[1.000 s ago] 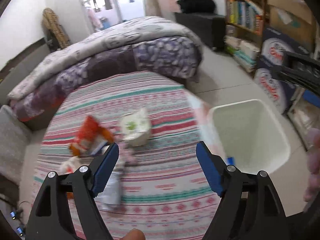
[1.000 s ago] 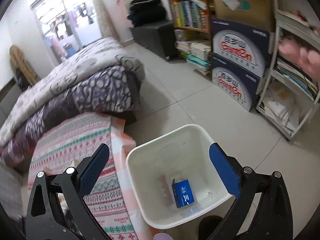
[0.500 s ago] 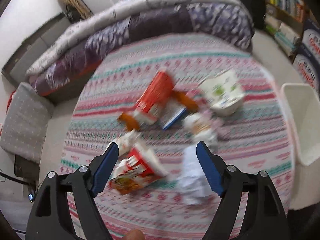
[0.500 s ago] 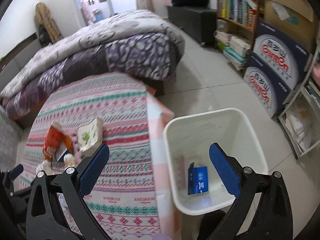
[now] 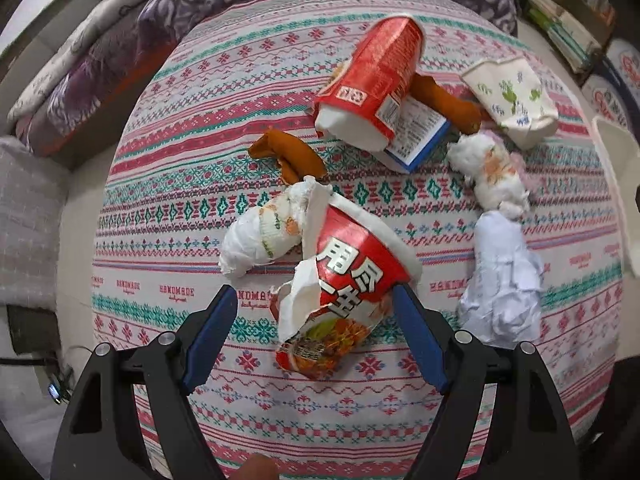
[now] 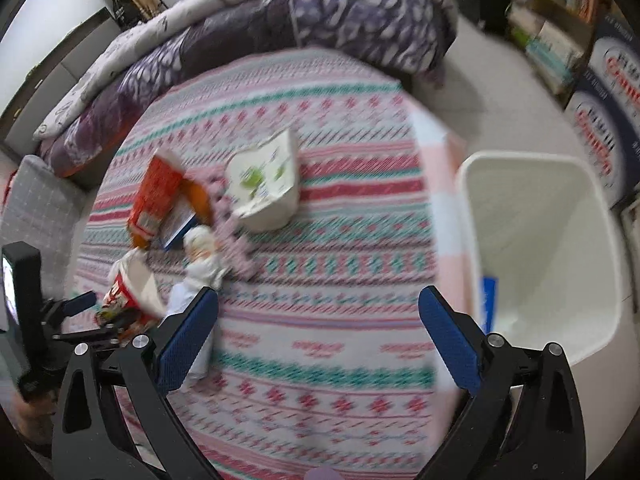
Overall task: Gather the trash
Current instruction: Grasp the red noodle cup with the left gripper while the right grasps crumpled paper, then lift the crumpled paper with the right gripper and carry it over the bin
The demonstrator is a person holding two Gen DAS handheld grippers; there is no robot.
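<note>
Trash lies on a patterned cloth [image 5: 192, 184]. A crushed red noodle cup [image 5: 352, 276] sits between the fingers of my left gripper [image 5: 314, 292], which is open, its left pad clearly apart from the cup. Around it are crumpled tissue [image 5: 264, 236], crumpled white paper [image 5: 500, 288], a taller red cup [image 5: 376, 76] on a blue-white box [image 5: 420, 136], orange peels [image 5: 296, 156] and a green-printed paper cup [image 5: 512, 96]. My right gripper [image 6: 318, 294] hangs open over bare cloth [image 6: 320, 344], beside the white bin [image 6: 540, 248].
A blue box [image 6: 489, 300] lies inside the bin. A purple quilt [image 6: 320, 16] is piled behind the cloth, a grey cushion [image 5: 28, 216] sits at left, and shelves and printed cartons [image 6: 604, 92] stand at right. The left gripper [image 6: 80, 308] shows at the right wrist view's left edge.
My left gripper swung left from the bin side and dropped over the trash pile, so the crushed noodle cup is between its fingers. My right gripper moved from over the bin to over the cloth.
</note>
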